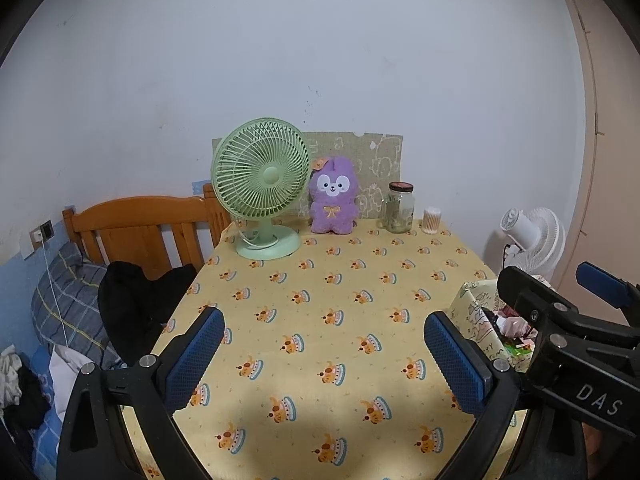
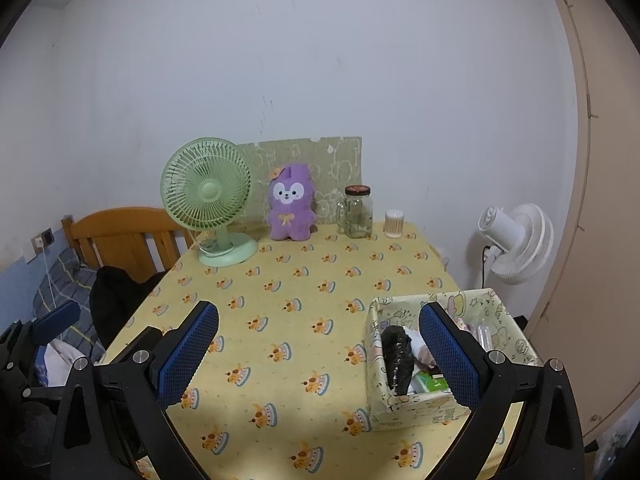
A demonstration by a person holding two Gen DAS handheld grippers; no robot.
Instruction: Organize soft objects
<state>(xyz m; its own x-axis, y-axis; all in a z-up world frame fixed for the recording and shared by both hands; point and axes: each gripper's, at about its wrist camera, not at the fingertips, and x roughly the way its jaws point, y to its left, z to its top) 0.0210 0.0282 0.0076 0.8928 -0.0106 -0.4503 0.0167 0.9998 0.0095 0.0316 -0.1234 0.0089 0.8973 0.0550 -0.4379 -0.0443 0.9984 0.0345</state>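
— Purple plush toy (image 1: 333, 200)? Where?
— Upright at the table's (image 1: 320, 320) far edge, between the green fan (image 1: 262, 184) and the glass jar (image 1: 398, 208).
— Grippers?
— Left gripper (image 1: 324, 360) and right gripper (image 2: 318, 360) both gape wide, holding nothing; the patterned box (image 2: 416, 408) sits near the right one.

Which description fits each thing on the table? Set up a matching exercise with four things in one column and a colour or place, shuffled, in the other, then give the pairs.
Things
1. desk fan
2. plush toy
3. glass jar
4. fabric box

Descriptions
A. purple, with a yellow bow
B. near right edge of the table, holding items
C. pale green, far left
D. clear, with a dark lid

Pairs: 1-C, 2-A, 3-D, 4-B
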